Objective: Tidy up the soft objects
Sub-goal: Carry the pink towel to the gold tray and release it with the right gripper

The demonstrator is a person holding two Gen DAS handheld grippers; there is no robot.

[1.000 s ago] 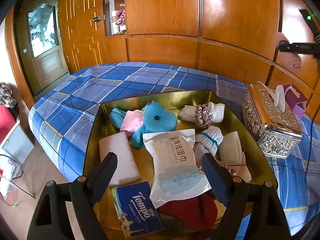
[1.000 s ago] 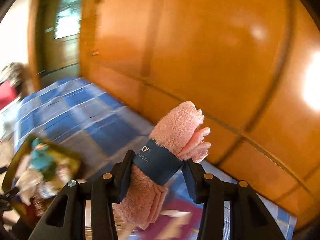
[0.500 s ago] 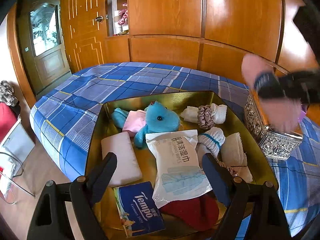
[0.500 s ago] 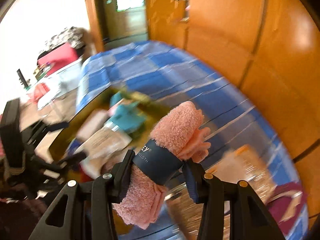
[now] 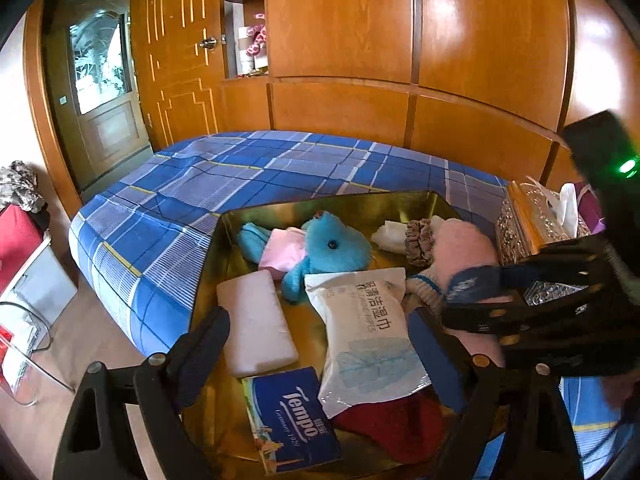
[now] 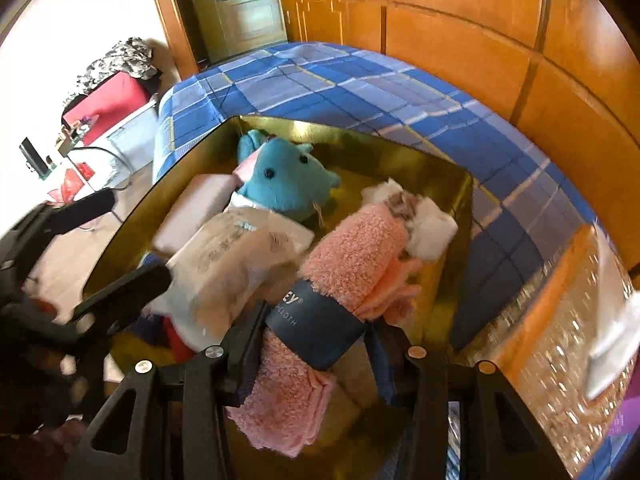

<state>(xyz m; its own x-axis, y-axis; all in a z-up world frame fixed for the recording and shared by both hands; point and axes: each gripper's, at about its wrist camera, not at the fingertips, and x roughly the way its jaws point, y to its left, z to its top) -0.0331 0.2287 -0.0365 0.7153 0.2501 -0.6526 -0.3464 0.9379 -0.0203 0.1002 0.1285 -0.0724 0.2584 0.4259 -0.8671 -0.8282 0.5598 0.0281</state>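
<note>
Pink rolled towel [image 5: 464,248] with its navy paper band sits at the right side of the gold tray [image 5: 328,204] on the bed [image 5: 240,168], gripped by the right tool [image 5: 472,300], while the left tool [image 5: 320,340] hangs spread wide with nothing in it over the wet wipes pack [image 5: 368,328]. Right wrist cam: right tool [image 6: 316,336] clamped on the towel's [image 6: 352,248] band, above the tray [image 6: 440,176], just right of the blue plush [image 6: 288,180].
</note>
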